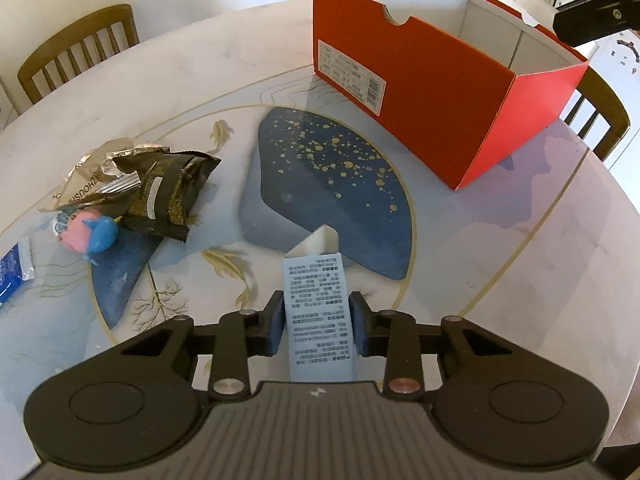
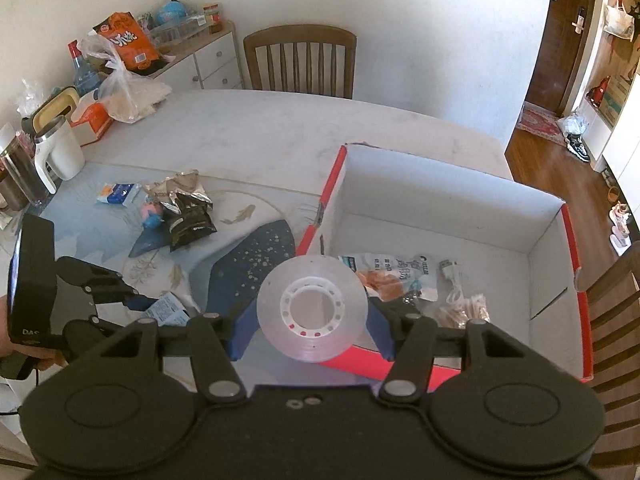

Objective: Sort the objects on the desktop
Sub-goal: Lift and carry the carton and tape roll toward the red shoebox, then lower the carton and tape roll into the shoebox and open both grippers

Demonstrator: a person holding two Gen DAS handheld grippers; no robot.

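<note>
Clear tape roll (image 2: pixel 312 308) sits clamped in our right gripper (image 2: pixel 312 322), hanging just over the near rim of the red box (image 2: pixel 576 256). Our left gripper (image 1: pixel 319 328) pinches a pale blue carton (image 1: pixel 318 312) above the table (image 1: pixel 520 260), the box at its one o'clock. We should carry the tape toward twelve o'clock, clear the rim, lower, then let go.

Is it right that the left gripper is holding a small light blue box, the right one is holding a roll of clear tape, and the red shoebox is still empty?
Not quite: the red shoebox is not empty. The right wrist view shows a snack packet, a white cable and more inside. The left gripper does hold the light blue box, and the right gripper the tape roll.
</note>
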